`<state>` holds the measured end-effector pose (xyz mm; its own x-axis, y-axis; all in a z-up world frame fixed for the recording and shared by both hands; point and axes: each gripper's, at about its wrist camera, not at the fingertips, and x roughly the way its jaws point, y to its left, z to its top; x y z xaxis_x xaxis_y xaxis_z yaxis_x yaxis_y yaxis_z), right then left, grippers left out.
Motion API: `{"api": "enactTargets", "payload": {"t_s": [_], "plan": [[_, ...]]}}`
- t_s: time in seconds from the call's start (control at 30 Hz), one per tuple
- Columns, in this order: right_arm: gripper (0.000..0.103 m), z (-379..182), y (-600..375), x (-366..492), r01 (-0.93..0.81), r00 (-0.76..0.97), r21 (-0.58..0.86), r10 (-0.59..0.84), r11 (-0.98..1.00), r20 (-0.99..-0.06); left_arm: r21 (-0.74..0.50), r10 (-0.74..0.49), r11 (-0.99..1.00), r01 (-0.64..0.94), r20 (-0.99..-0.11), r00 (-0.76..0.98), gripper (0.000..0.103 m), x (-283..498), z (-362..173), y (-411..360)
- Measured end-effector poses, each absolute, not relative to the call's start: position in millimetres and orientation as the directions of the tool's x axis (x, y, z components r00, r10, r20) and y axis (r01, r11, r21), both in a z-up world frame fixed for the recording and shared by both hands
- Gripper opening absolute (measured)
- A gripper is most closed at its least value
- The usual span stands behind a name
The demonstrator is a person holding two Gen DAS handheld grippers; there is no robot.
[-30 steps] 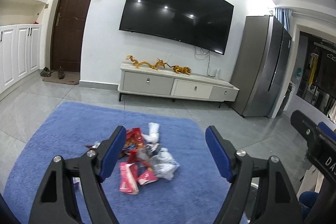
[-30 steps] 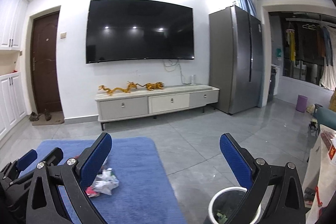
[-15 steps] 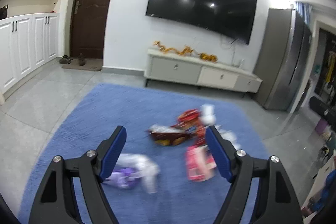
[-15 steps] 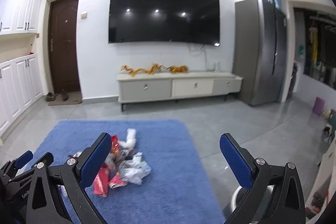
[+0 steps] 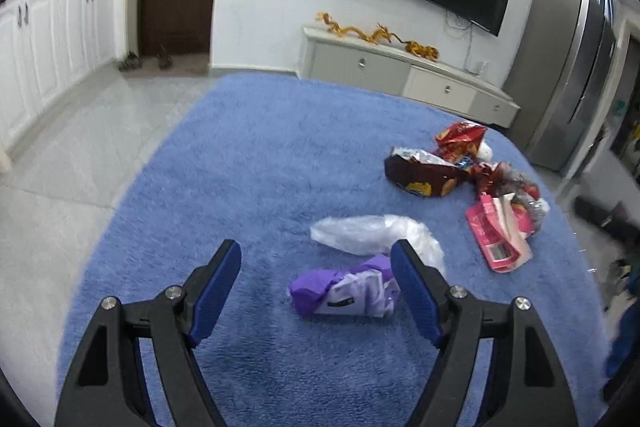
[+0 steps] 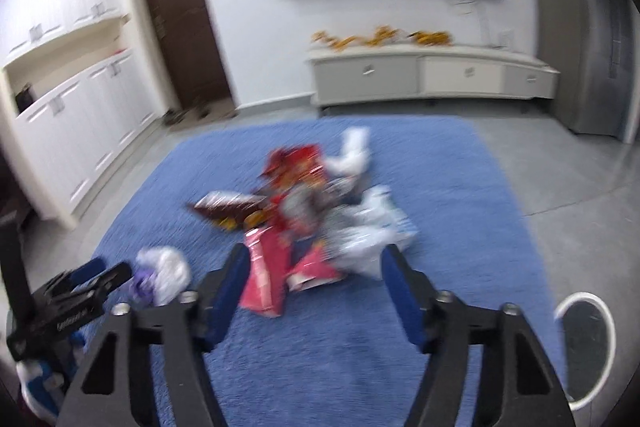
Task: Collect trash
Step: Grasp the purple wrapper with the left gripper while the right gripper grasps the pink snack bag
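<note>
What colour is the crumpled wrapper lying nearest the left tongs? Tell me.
Purple, with a paler lilac part: the wrapper, clearest in the left wrist view, on the blue rug.

Two black skeletal grippers, left gripper (image 5: 316,277) and right gripper (image 6: 314,281), alike in build. Blue ribbed pads (image 5: 214,291) lining the inner finger faces. Silver round screws (image 5: 175,292) just behind the pads. Triangular cut-outs further back along each black finger.

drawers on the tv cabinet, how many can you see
3, side by side along the front of the low cabinet under the TV: a grey left drawer, a white middle drawer and a grey right drawer. None looks hidden.
</note>
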<state>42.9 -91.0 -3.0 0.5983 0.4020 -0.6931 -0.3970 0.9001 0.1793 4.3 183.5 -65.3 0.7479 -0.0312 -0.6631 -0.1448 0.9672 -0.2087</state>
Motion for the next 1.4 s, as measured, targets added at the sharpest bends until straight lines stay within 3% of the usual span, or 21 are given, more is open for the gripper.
{"api": "enactTargets", "payload": {"t_s": [0.2,0.37,0.43,0.53,0.63,0.8,1.4], "plan": [[0.052,-22.5,-54.3,45.0,-0.519,0.497,0.202,0.486,0.83,-0.719,-0.269,-0.137,0.961,-0.071,-0.681,0.72,0.067,11.7,-72.7,181.3],[0.052,-40.9,-42.4,57.3,-0.521,0.463,0.199,0.47,0.83,-0.751,-0.291,-0.173,0.955,-0.051,-0.691,0.702,0.063,16.7,-76.0,181.2],[0.045,-47.3,-39.0,62.0,-0.519,0.447,0.206,0.469,0.83,-0.761,-0.282,-0.184,0.959,-0.028,-0.695,0.695,0.061,17.8,-76.5,177.0],[0.044,-53.0,-32.7,66.0,-0.517,0.442,0.203,0.462,0.832,-0.768,-0.272,-0.203,0.962,0.007,-0.702,0.683,0.056,21.6,-77.7,170.1],[0.035,-56.8,-27.8,66.2,-0.526,0.43,0.198,0.46,0.827,-0.777,-0.264,-0.224,0.964,0.043,-0.708,0.67,0.047,23.2,-78.4,164.0],[0.031,-55.7,-32.8,60.8,-0.538,0.419,0.209,0.474,0.817,-0.774,-0.234,-0.232,0.968,0.086,-0.714,0.661,0.031,21.4,-77.6,152.3],[0.03,-12.9,-91.1,19.5,-0.513,0.487,0.238,0.508,0.825,-0.711,-0.272,-0.211,0.962,0.028,-0.672,0.71,0.028,-35.7,-52.4,148.6]]}}
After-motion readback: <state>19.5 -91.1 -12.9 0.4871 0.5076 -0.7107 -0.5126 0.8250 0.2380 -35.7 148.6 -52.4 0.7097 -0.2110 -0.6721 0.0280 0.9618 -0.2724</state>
